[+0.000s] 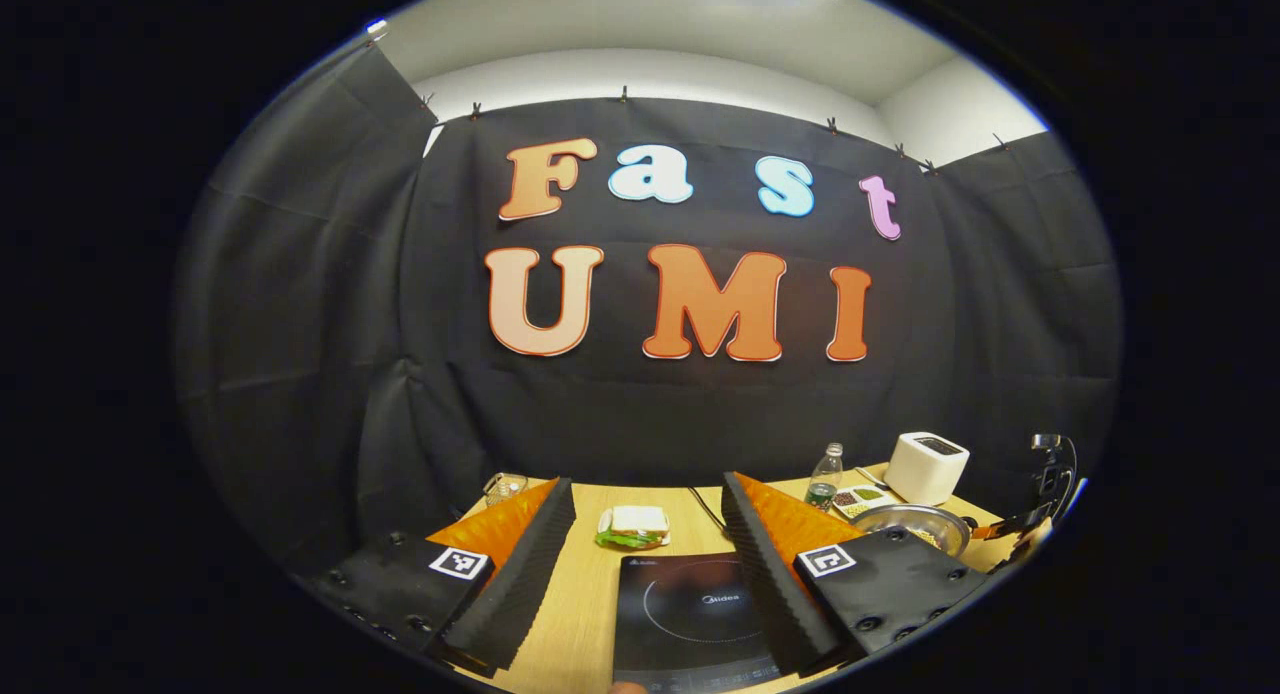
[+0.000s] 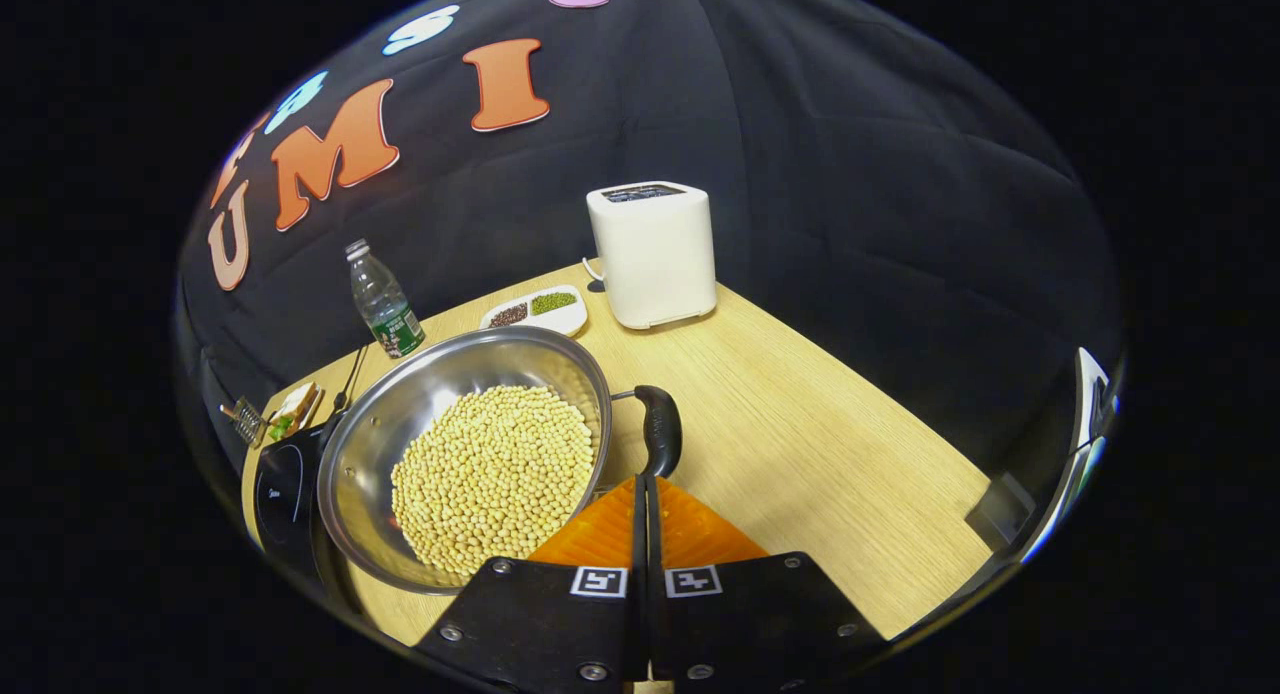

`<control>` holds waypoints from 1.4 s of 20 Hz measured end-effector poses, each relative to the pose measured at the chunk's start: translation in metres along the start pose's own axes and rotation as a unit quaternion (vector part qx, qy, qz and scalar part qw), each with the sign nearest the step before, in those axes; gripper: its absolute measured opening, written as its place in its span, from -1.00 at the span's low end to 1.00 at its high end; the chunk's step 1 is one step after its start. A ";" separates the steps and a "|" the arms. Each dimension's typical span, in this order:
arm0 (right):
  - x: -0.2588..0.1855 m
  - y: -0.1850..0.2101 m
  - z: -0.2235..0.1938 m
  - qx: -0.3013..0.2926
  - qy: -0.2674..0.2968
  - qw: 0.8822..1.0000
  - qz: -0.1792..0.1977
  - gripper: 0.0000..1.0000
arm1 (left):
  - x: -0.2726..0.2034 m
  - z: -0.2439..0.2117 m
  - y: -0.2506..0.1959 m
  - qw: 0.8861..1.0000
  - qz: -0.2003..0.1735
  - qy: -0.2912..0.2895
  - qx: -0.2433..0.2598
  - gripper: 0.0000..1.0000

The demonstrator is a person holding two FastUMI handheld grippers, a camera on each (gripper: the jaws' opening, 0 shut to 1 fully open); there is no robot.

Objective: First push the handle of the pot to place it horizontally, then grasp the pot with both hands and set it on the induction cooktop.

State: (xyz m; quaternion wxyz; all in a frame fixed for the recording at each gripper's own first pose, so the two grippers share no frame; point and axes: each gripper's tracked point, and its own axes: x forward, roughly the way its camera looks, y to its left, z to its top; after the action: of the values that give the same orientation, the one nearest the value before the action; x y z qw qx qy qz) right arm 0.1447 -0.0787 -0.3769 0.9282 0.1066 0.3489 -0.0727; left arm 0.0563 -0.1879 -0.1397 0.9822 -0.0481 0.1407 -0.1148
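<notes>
In the right gripper view, the right gripper (image 2: 642, 489) had its two fingers pressed together with nothing between them, the tips sitting just near of the pot's handle (image 2: 659, 430); whether they touched it could not be told. The pot (image 2: 400, 414), a shiny metal pan holding pale yellow beans (image 2: 495, 474), sat on the wooden table (image 2: 800, 424). Its handle stuck out at the right of the rim and ran toward the gripper. The cooktop (image 2: 282, 494) lay at the pot's left, and the pot's left rim overlapped its edge in this view. Beyond the pot stood a water bottle (image 2: 383, 299), a small divided dish (image 2: 535, 309) of dark and green grains, and a white toaster (image 2: 653, 254) at the far right. A sandwich (image 2: 293, 406) lay at the far left. In the left gripper view, the left gripper (image 1: 648, 499) was spread wide and held clear above the table, grasping nothing. The cooktop (image 1: 690, 599) lay below and between its fingers, with the sandwich (image 1: 634, 525) farther off. The pot (image 1: 912, 523) sat to the right, near of the toaster (image 1: 927, 466) and the bottle (image 1: 825, 475).
</notes>
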 end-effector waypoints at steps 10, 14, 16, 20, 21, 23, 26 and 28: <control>0.034 0.006 0.023 -0.027 0.003 1.000 0.001 -1.00 | 0.057 -0.063 -0.060 0.997 -0.043 0.058 -0.026 0.94; 0.047 0.015 0.030 -0.032 0.002 0.999 0.004 -1.00 | 0.077 -0.093 -0.093 0.993 -0.062 0.086 -0.044 0.90; 0.053 0.018 0.033 -0.033 0.003 0.999 0.006 -1.00 | 0.087 -0.106 -0.114 0.990 -0.078 0.103 -0.061 0.94; 0.055 0.017 0.035 -0.025 0.004 1.000 0.012 -1.00 | 0.105 -0.130 -0.152 0.987 -0.088 0.121 -0.058 0.94; 0.055 0.017 0.035 -0.021 0.005 1.000 0.014 -1.00 | 0.110 -0.137 -0.161 0.986 -0.091 0.125 -0.056 0.94; 0.055 0.011 0.035 -0.017 0.002 1.000 0.007 -1.00 | 0.117 -0.152 -0.179 0.984 -0.098 0.137 -0.058 0.90; 0.053 -0.002 0.041 -0.017 -0.011 1.000 -0.007 -1.00 | 0.131 -0.174 -0.198 0.983 -0.092 0.151 -0.053 0.95; 0.051 -0.008 0.049 -0.008 -0.025 1.000 -0.010 -1.00 | 0.138 -0.190 -0.211 0.981 -0.092 0.162 -0.049 0.95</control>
State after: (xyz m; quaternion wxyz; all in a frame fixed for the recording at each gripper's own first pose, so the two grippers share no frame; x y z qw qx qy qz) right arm 0.2118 -0.1020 -0.3761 0.9368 0.0939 0.3270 -0.0818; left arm 0.0862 -0.4378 -0.3313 0.9279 -0.0900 0.2987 -0.2039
